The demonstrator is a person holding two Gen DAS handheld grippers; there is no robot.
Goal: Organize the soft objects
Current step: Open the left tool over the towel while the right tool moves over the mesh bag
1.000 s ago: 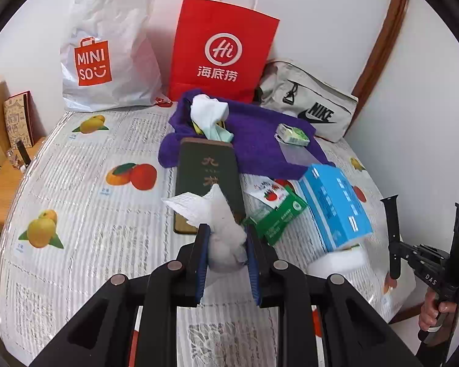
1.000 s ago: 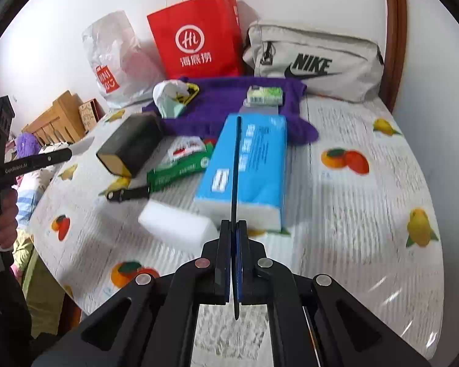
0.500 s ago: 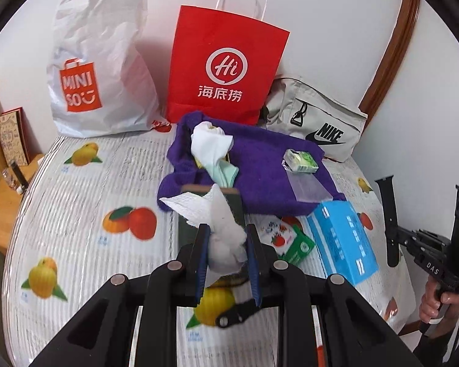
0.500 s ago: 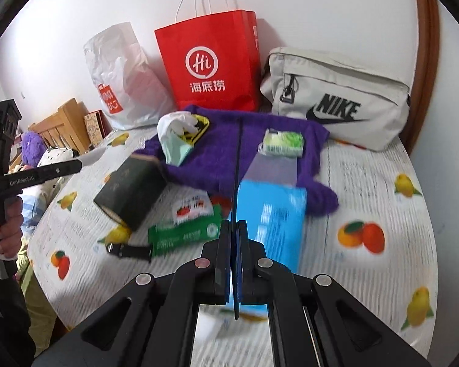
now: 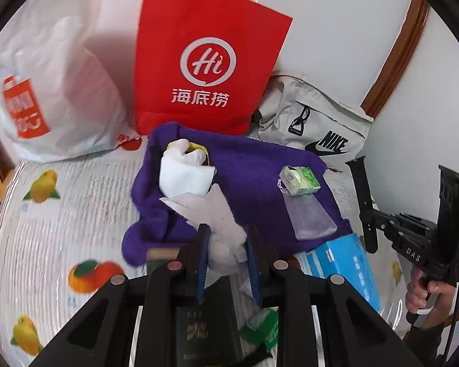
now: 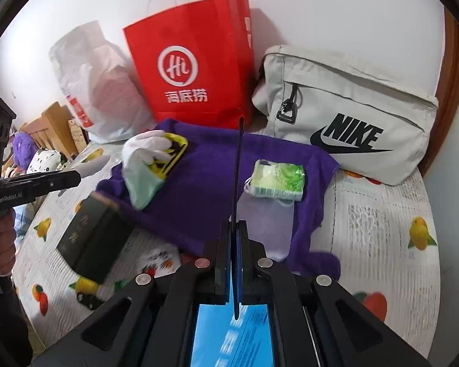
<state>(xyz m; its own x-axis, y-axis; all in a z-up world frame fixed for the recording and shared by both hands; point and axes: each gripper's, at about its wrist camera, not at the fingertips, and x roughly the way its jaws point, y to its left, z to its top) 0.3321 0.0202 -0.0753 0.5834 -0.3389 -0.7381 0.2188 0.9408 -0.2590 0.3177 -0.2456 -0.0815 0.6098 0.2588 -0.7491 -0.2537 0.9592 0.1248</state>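
Note:
My left gripper (image 5: 226, 238) is shut on a crumpled white tissue (image 5: 222, 223), held just above the near edge of a purple towel (image 5: 254, 165). On the towel lie a white glove bundle (image 5: 183, 171) with a yellow patch, a green tissue pack (image 5: 301, 179) and a clear pouch (image 5: 309, 217). My right gripper (image 6: 235, 229) is shut on a thin black strap (image 6: 238, 168), seen edge-on and pointing up over the towel (image 6: 199, 189). The left wrist view shows the strap (image 5: 361, 195) standing upright at the right.
A red paper bag (image 5: 205, 61), a white plastic bag (image 5: 55, 91) and a grey Nike bag (image 5: 315, 125) stand against the wall. A blue tissue pack (image 5: 345, 263), a dark green box (image 6: 91, 235) and a green packet (image 5: 260, 330) lie in front of the towel.
Both grippers have travelled forward over the fruit-print cloth toward the purple towel and the bags, still holding the tissue and the strap. The box and blue pack now lie under them.

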